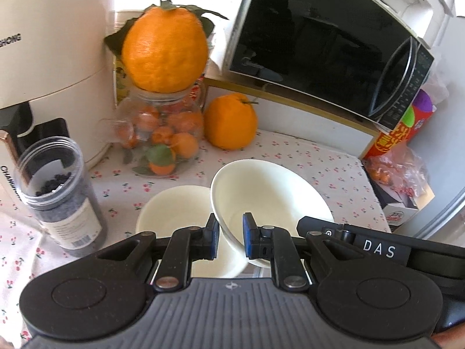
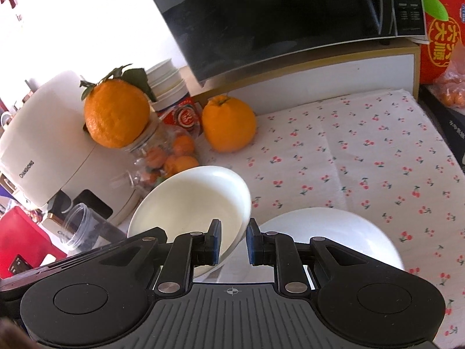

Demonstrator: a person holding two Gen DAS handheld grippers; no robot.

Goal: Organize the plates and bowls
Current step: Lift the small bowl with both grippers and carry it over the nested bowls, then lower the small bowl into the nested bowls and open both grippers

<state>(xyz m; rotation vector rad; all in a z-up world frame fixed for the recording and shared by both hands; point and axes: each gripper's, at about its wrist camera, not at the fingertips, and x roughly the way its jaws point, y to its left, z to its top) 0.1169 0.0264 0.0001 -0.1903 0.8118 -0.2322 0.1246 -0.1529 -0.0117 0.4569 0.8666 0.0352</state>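
Note:
A white bowl (image 1: 273,192) (image 2: 191,200) hangs tilted above the cherry-print cloth (image 2: 363,151). My left gripper (image 1: 231,238) is shut on its near left rim. My right gripper (image 2: 233,241) is shut on its near right rim. In the left wrist view the right tool's black housing (image 1: 377,251) reaches in beside the bowl's right edge. A second white bowl (image 1: 171,212) (image 2: 334,232) sits on the cloth below and beyond the lifted one, partly hidden by it and by the fingers.
A glass jar of small oranges (image 1: 162,136) with a big orange on top stands behind, with another orange (image 1: 231,122) beside it. An open plastic jar (image 1: 58,192) and a cream appliance (image 1: 52,58) are at the left. A microwave (image 1: 319,37) is at the back and snack bags (image 1: 392,136) at the right.

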